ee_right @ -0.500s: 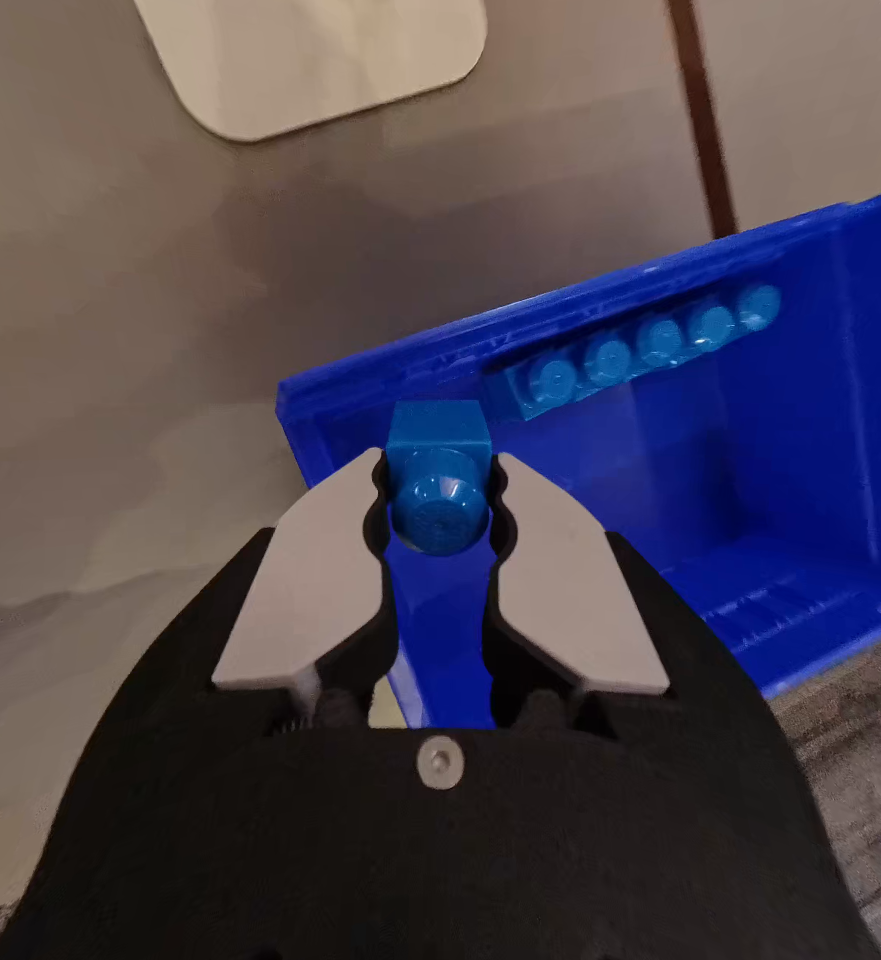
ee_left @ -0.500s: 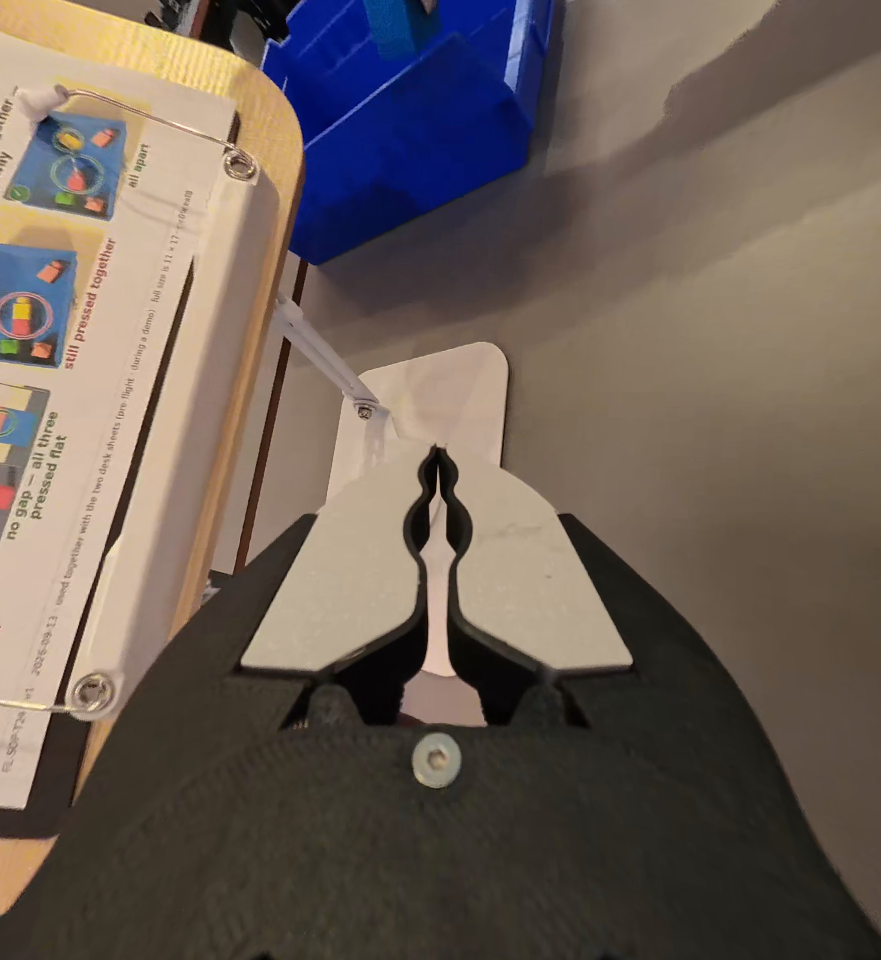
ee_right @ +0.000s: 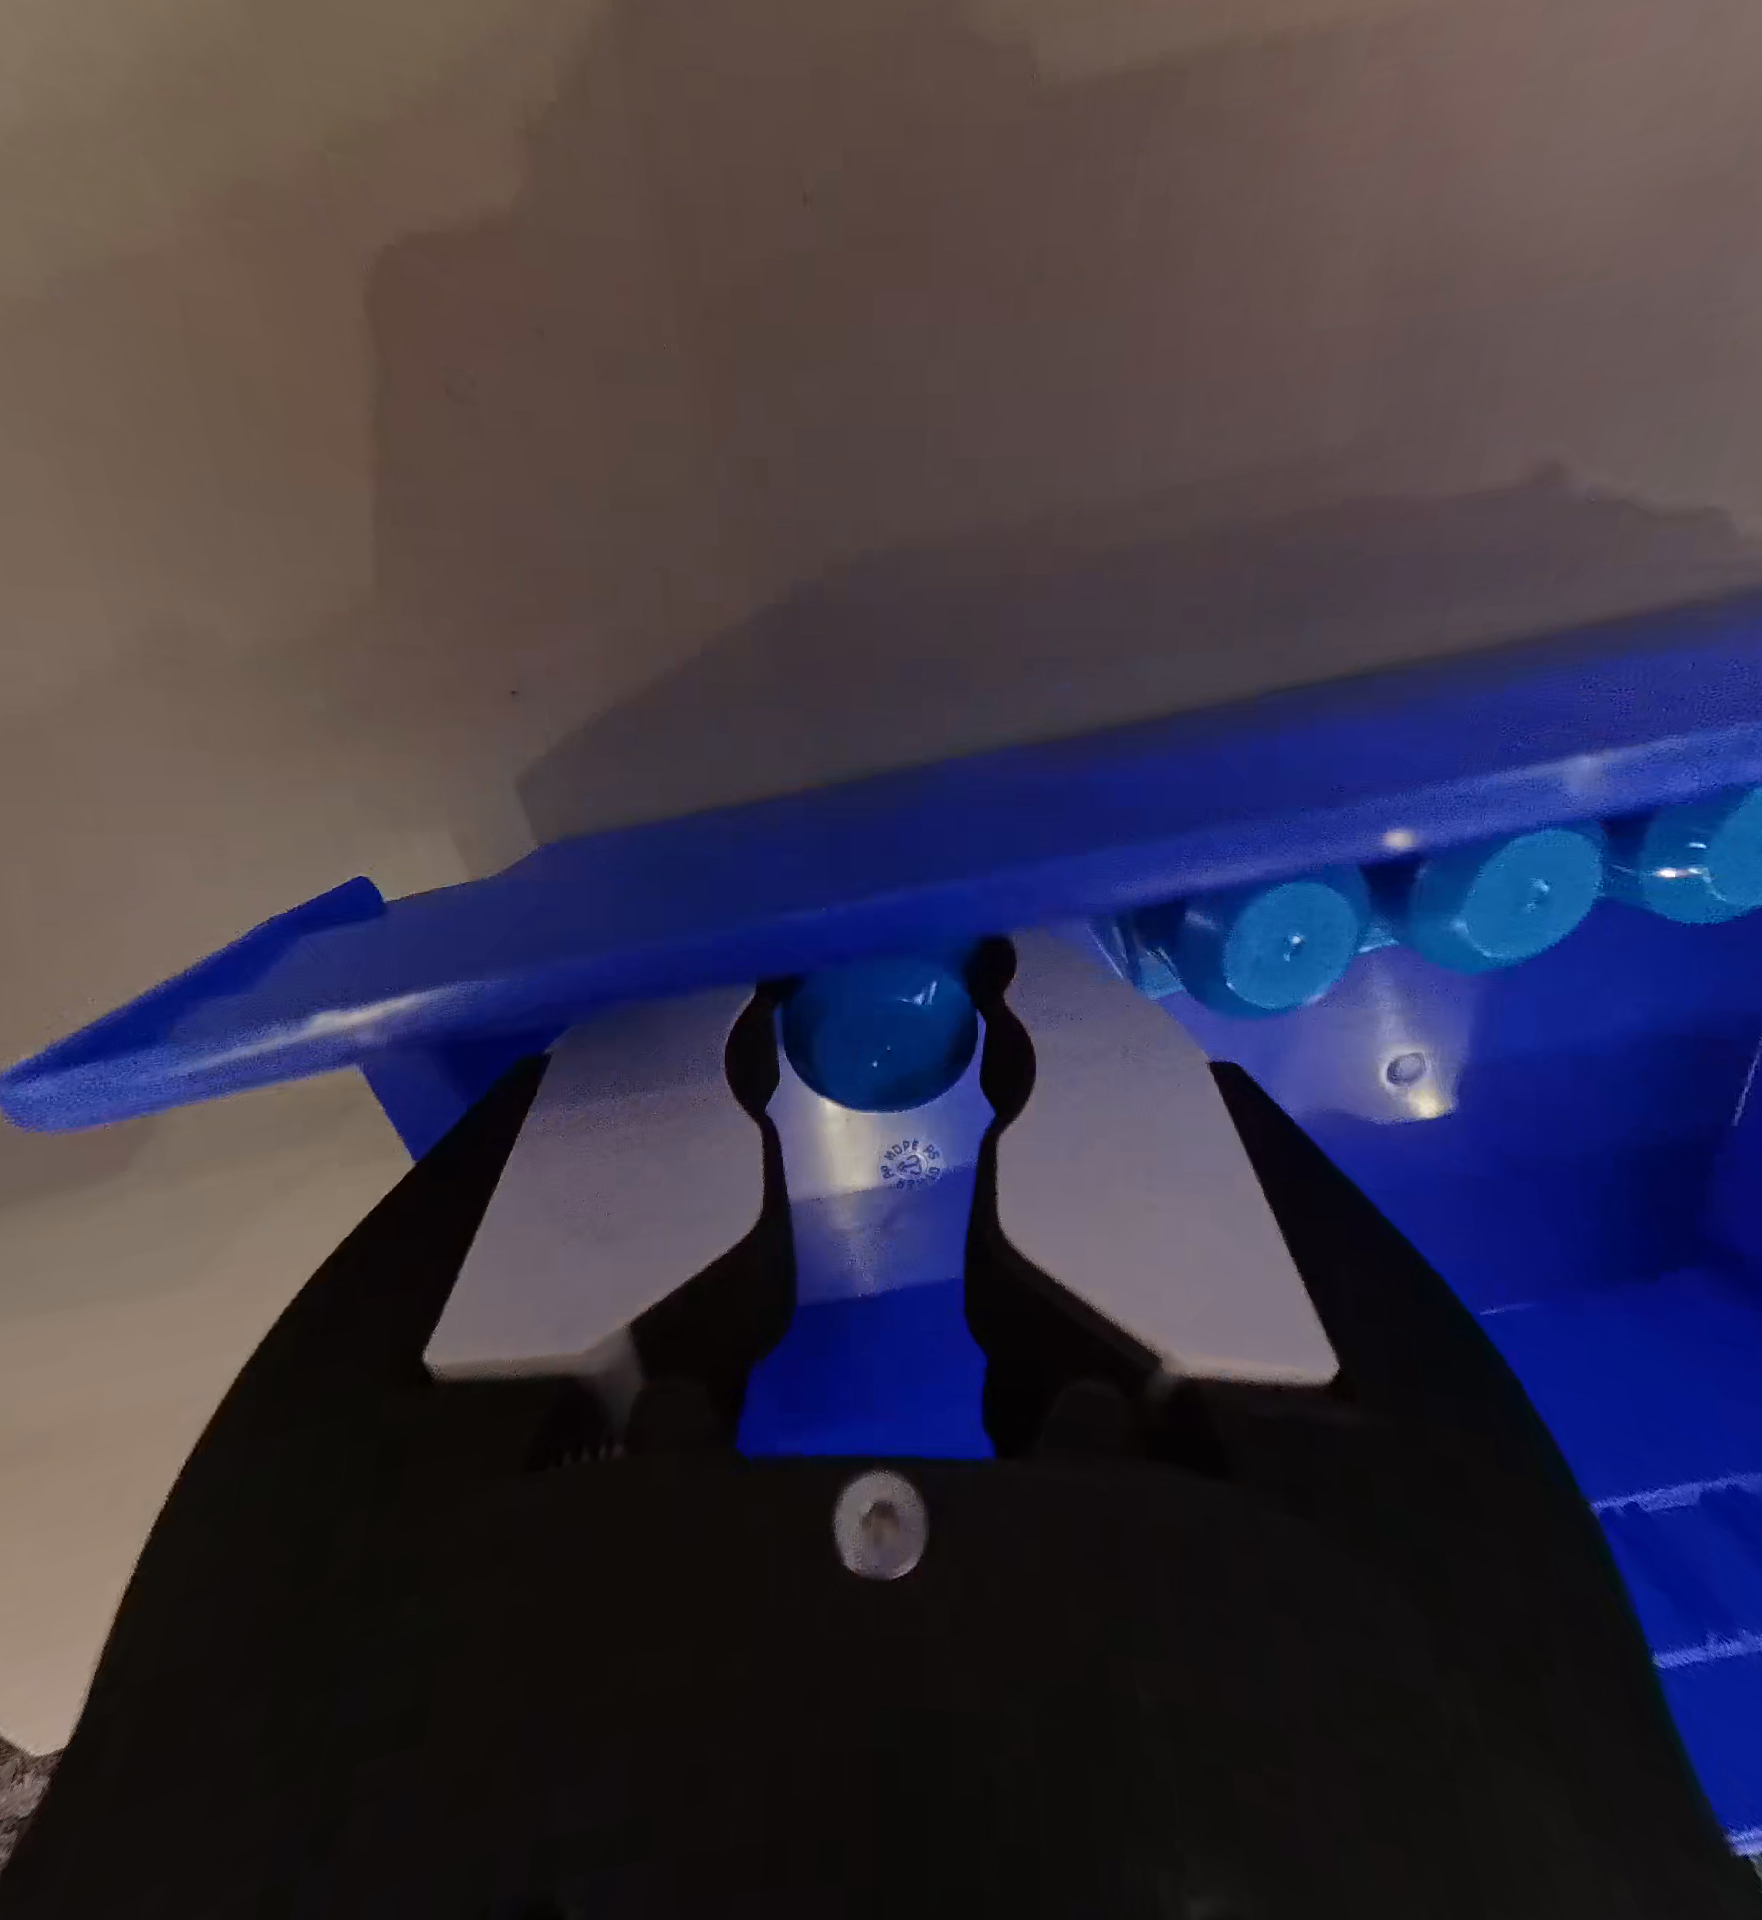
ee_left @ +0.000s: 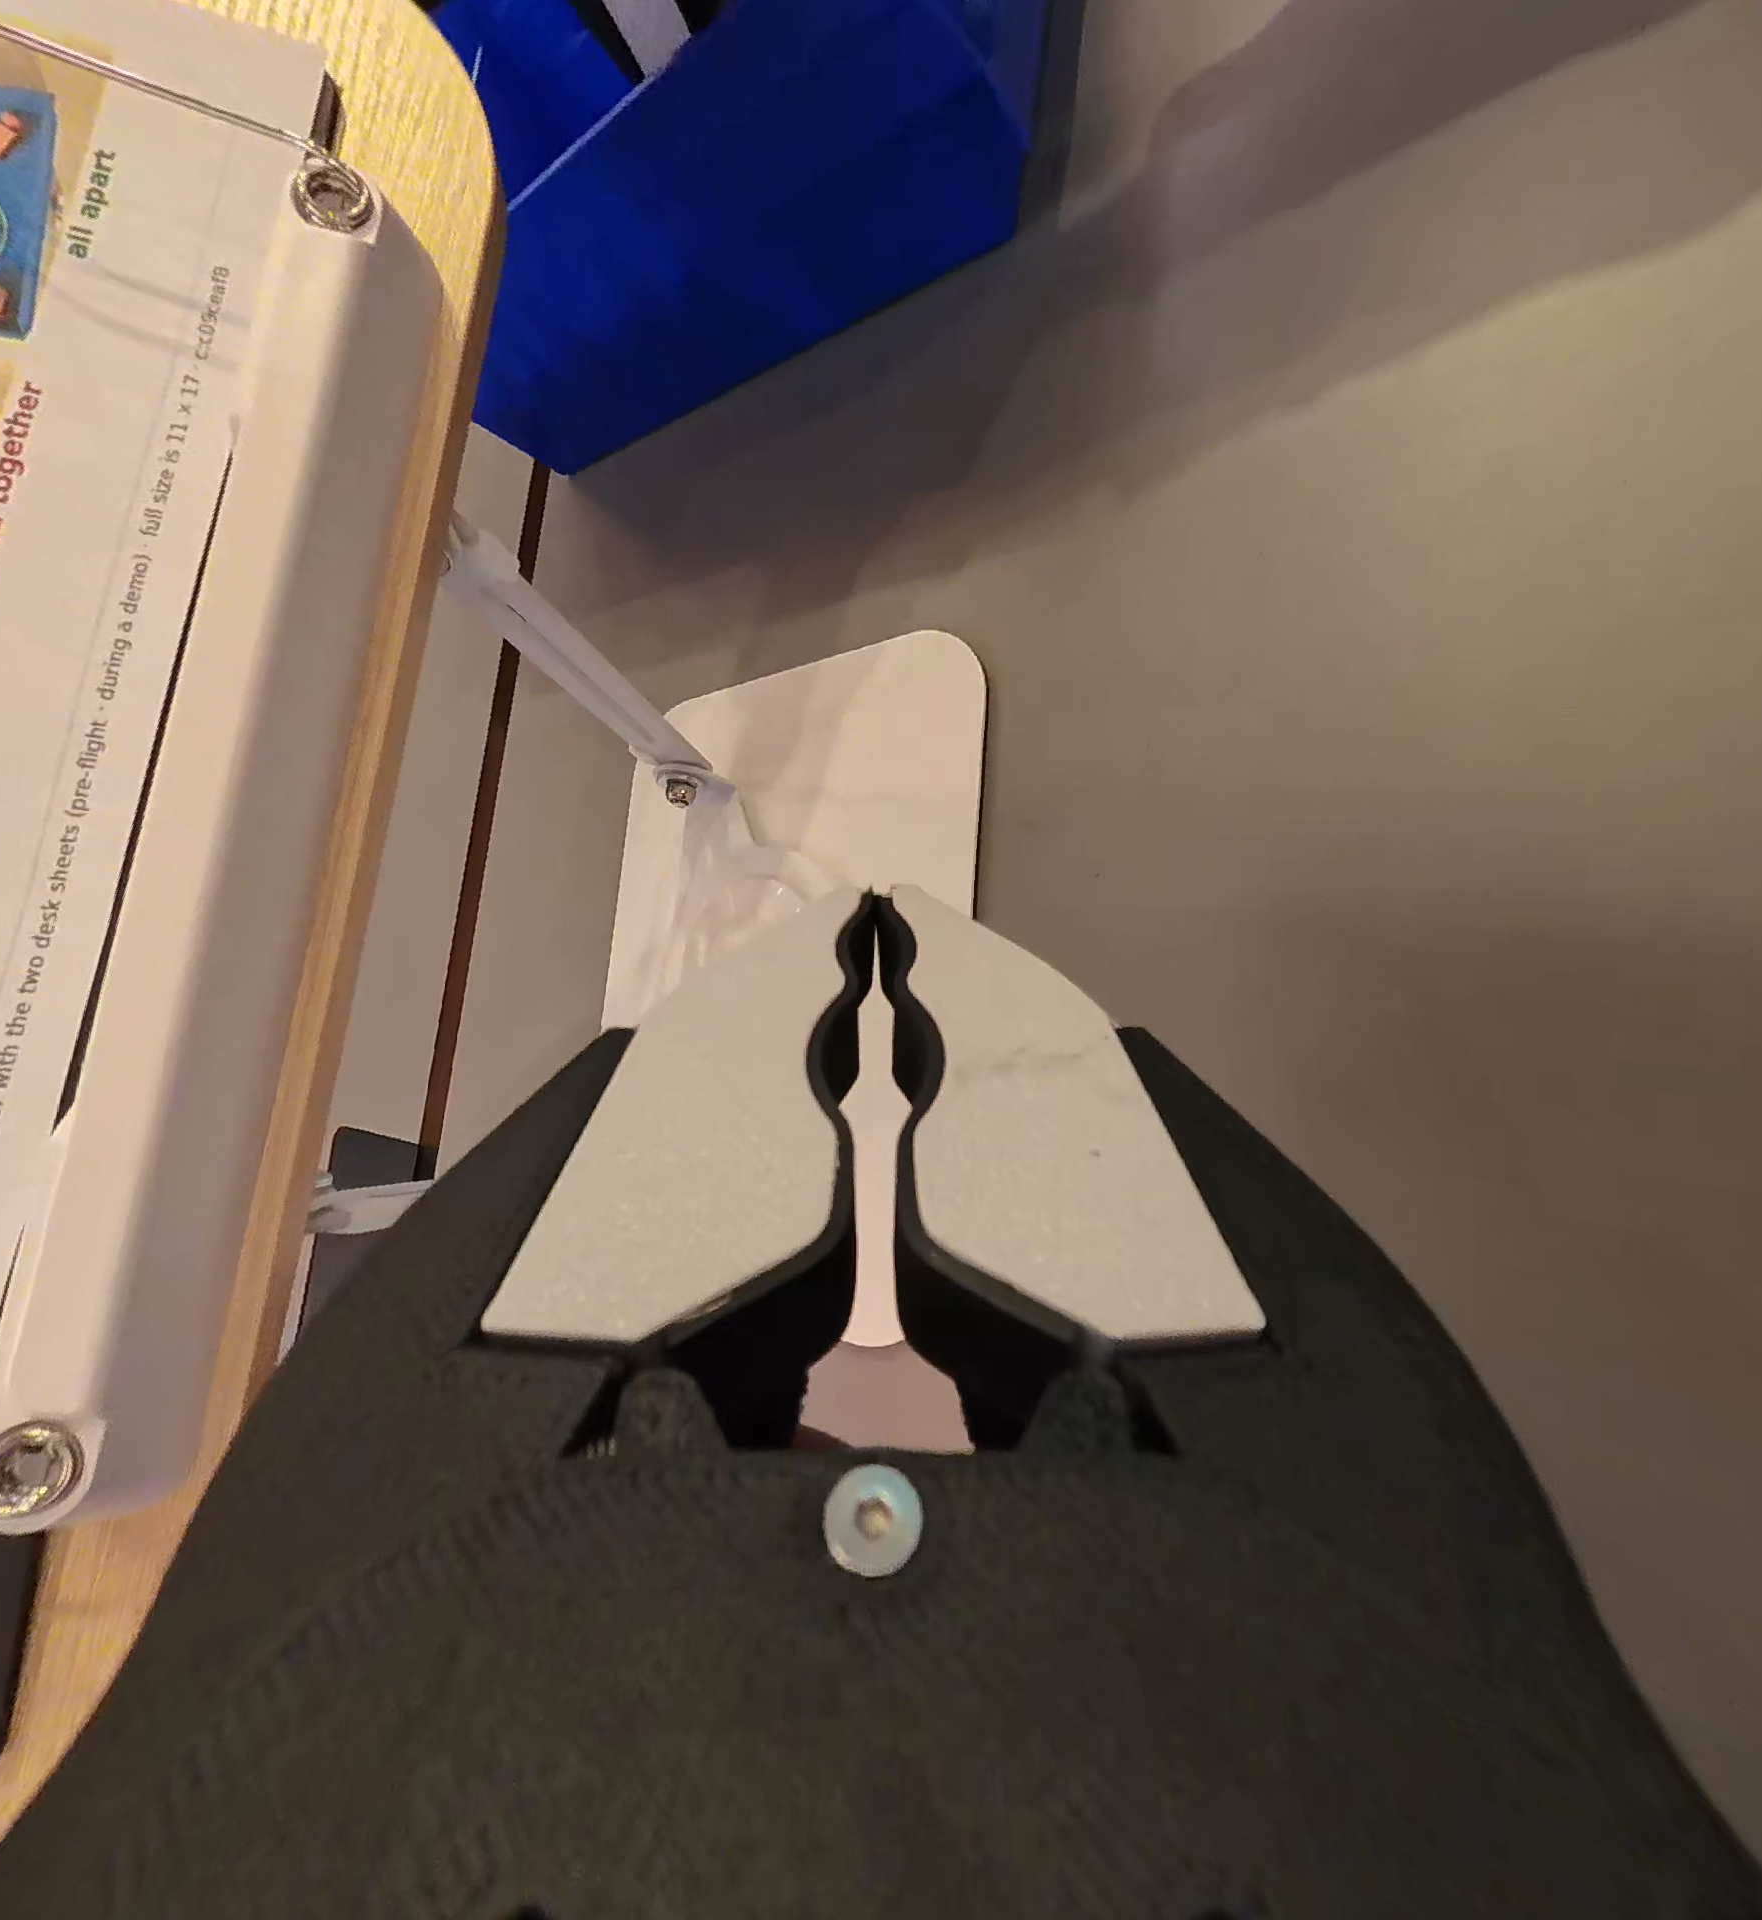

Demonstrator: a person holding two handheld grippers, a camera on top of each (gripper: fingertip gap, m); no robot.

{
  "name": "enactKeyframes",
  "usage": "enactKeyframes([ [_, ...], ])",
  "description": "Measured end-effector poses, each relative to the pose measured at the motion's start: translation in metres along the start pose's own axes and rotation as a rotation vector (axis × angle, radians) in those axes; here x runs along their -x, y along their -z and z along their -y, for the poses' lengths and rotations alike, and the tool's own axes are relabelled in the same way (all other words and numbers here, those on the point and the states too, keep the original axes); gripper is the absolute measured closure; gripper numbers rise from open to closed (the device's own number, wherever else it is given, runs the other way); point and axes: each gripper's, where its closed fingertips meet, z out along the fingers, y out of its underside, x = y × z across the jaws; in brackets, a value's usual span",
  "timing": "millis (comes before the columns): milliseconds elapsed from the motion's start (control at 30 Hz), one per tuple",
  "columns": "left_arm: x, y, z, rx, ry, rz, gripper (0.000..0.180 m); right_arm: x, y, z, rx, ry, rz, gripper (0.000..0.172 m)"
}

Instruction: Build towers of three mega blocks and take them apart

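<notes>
Pinching a blue block (ee_right: 877,1039), the right hand-held gripper (ee_right: 877,1049) reaches into the blue bin (ee_right: 960,883) beside a long block (ee_right: 1500,904).

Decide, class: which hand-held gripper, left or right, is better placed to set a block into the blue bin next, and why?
Right. The right hand-held gripper is clamped on a blue block just under the blue bin's rim. The left hand-held gripper is shut on nothing, over a white plate away from the bin.
</notes>
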Motion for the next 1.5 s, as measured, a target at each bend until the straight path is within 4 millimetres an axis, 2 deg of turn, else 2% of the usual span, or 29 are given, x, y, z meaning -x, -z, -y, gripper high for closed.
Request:
enactKeyframes([
  [200, -0.002, -0.002, -0.001, 0.005, -0.001, -0.009, 0.180, 0.000, 0.002, 0.005, -0.001, -0.002, -0.003, 0.129],
  [367, -0.001, -0.001, -0.001, 0.005, 0.002, -0.013, 0.180, -0.002, 0.024, -0.007, -0.012, -0.051, -0.062, 0.125],
  [433, -0.001, -0.001, -0.001, 0.004, 0.004, -0.010, 0.180, -0.003, 0.038, -0.013, -0.048, -0.097, -0.104, 0.130],
  [500, -0.001, -0.001, -0.001, 0.003, 0.008, -0.014, 0.180, 0.004, 0.044, -0.020, -0.068, -0.126, -0.103, 0.144],
  [667, -0.002, -0.001, 0.001, 0.002, 0.003, -0.013, 0.180, 0.014, 0.021, -0.030, -0.017, -0.159, -0.067, 0.166],
  [733, -0.002, -0.001, 0.003, -0.001, 0.000, -0.013, 0.180, 0.018, 0.011, -0.022, -0.053, -0.161, -0.032, 0.172],
  [900, -0.002, -0.001, 0.003, 0.001, -0.001, -0.013, 0.180, 0.006, 0.001, -0.012, -0.110, -0.196, -0.052, 0.172],
  [1200, -0.002, -0.001, 0.000, 0.005, 0.002, -0.021, 0.180, 0.005, -0.001, -0.011, -0.119, -0.204, -0.028, 0.172],
  [1367, -0.001, 0.010, 0.006, -0.031, -0.012, -0.039, 0.180, 0.007, 0.015, -0.012, -0.194, -0.231, -0.063, 0.171],
  [1433, -0.003, 0.023, 0.007, -0.036, -0.039, -0.079, 0.180, 0.007, 0.024, -0.016, -0.217, -0.249, -0.111, 0.172],
  [1500, 0.006, 0.045, 0.001, -0.006, -0.063, -0.075, 0.180, 0.009, 0.037, -0.017, -0.252, -0.256, -0.171, 0.172],
])
